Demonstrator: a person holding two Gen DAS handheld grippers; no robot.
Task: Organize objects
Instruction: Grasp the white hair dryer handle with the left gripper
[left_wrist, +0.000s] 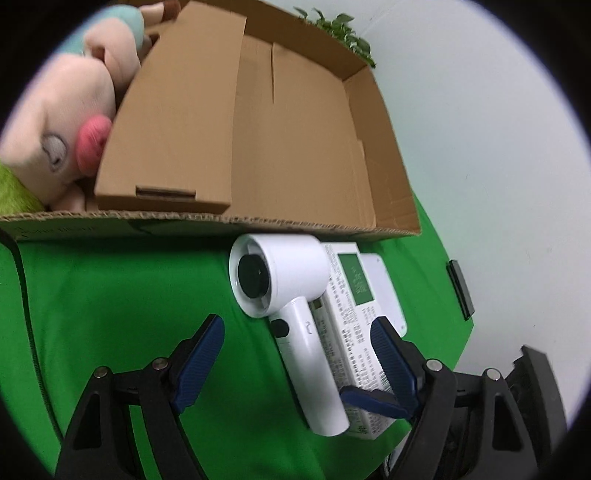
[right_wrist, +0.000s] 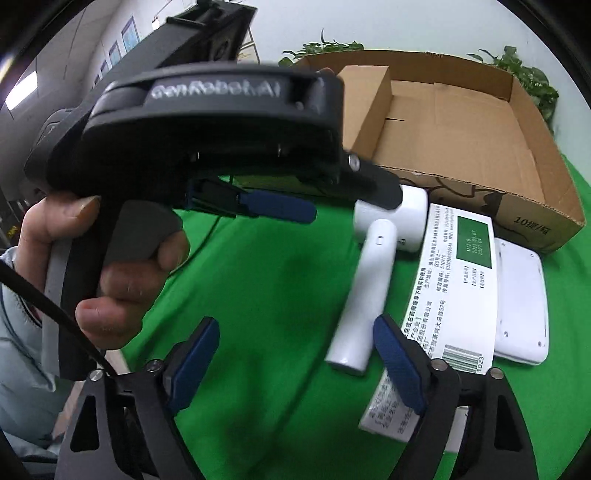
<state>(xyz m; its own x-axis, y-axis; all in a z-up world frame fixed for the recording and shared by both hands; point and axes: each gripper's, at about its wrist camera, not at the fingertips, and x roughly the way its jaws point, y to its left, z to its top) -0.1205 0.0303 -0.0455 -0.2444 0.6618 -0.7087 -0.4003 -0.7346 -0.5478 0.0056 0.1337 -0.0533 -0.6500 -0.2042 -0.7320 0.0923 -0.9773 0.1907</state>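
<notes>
The cardboard box (left_wrist: 303, 122) lies beyond, open, a plush doll (left_wrist: 70, 110) in its left compartment. Against its near wall lies the white hair dryer (left_wrist: 295, 306) — handle pointing back toward the left gripper (left_wrist: 295, 354), jaws apart, nearer. A printed carton (left_wrist: 351, 332) touches it; the right gripper (right_wrist: 295, 350) gapes too.

We read "GenRobot.AI" on the left claw's housing (right_wrist: 216, 90), "10", then a slash between two characters, on the cardboard box (right_wrist: 532, 220), and "1023" beside the barcode on the white carton (right_wrist: 454, 291).
</notes>
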